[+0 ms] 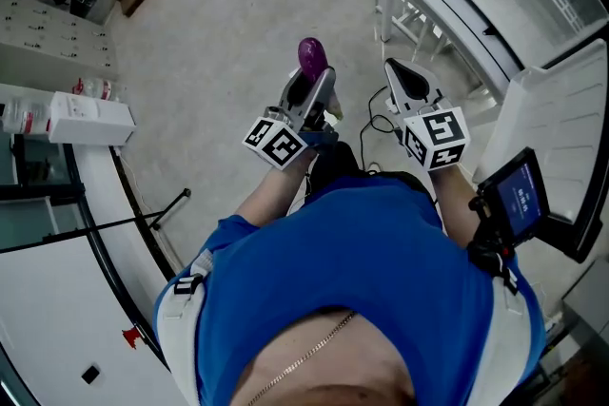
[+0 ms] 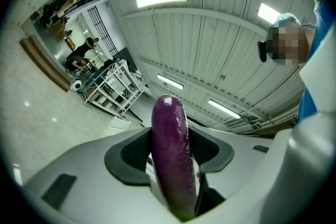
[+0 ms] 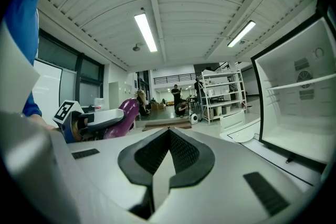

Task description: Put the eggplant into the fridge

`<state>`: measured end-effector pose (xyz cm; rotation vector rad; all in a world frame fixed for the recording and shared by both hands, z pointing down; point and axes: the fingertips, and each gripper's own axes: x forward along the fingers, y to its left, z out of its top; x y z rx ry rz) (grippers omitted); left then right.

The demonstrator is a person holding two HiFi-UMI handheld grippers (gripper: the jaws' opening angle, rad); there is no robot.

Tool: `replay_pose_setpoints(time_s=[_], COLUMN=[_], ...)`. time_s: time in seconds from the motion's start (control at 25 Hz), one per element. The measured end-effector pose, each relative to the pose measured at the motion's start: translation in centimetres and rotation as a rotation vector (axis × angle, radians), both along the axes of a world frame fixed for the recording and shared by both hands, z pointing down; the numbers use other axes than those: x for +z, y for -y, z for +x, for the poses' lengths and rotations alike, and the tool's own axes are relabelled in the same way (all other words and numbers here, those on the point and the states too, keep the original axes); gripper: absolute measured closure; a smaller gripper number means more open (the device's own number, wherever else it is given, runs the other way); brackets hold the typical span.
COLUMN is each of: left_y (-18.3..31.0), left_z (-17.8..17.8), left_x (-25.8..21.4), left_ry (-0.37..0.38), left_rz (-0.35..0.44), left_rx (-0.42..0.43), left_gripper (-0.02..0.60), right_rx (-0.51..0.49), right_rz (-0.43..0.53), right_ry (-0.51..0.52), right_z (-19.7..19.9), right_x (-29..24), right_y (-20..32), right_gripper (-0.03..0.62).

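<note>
Squeezing the eggplant (image 2: 170, 160) between its dark, bumpy pads (image 2: 131, 157), the left gripper (image 1: 306, 98) is holding it tight. The shiny purple tip is poking out past the jaw ends, and the rest is sitting down between them. The eggplant is long, round and smooth, so it is looking a bit slippery. The right gripper (image 3: 169, 147) is carrying nothing; its jaws are pressing together with no gap, and it is hanging just beside the left one. Out past the right jaws and off to their right, the fridge (image 3: 299, 107) is standing open, showing hard white walls and a thin shelf (image 3: 302, 84). I think the carrying step is going on: the eggplant is up in the air and not yet in the fridge. Next, the left gripper is going to need to swing over to the open fridge, rest the eggplant on a shelf, and only then let go.
</note>
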<state>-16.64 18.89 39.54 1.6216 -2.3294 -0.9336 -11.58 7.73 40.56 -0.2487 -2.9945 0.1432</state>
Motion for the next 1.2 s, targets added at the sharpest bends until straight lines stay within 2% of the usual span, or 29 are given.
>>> replay_pose_setpoints(time_s=[0.48,0.96,1.2], left_y=[8.2,17.0,20.4], left_z=[-3.3,-10.2,-12.3], left_x=[0.2,0.2,0.3], left_ry=[-0.002,-0.007,-0.018], left_rz=[-0.017,-0.018,-0.012], left_rx=[0.19,0.448,0.588], left_gripper=[0.351,0.351,0.351], right_rx=[0.179,0.441,0.58], right_rz=[0.003,0.009,0.019], right_ry=[0.009,-0.013,-0.028], right_z=[-1.7,-6.0,-7.2], right_x=[-0.1,-0.3,-0.3], right_y=[6.8,13.5,15.4], right_gripper=[0.592,0.592,0.592])
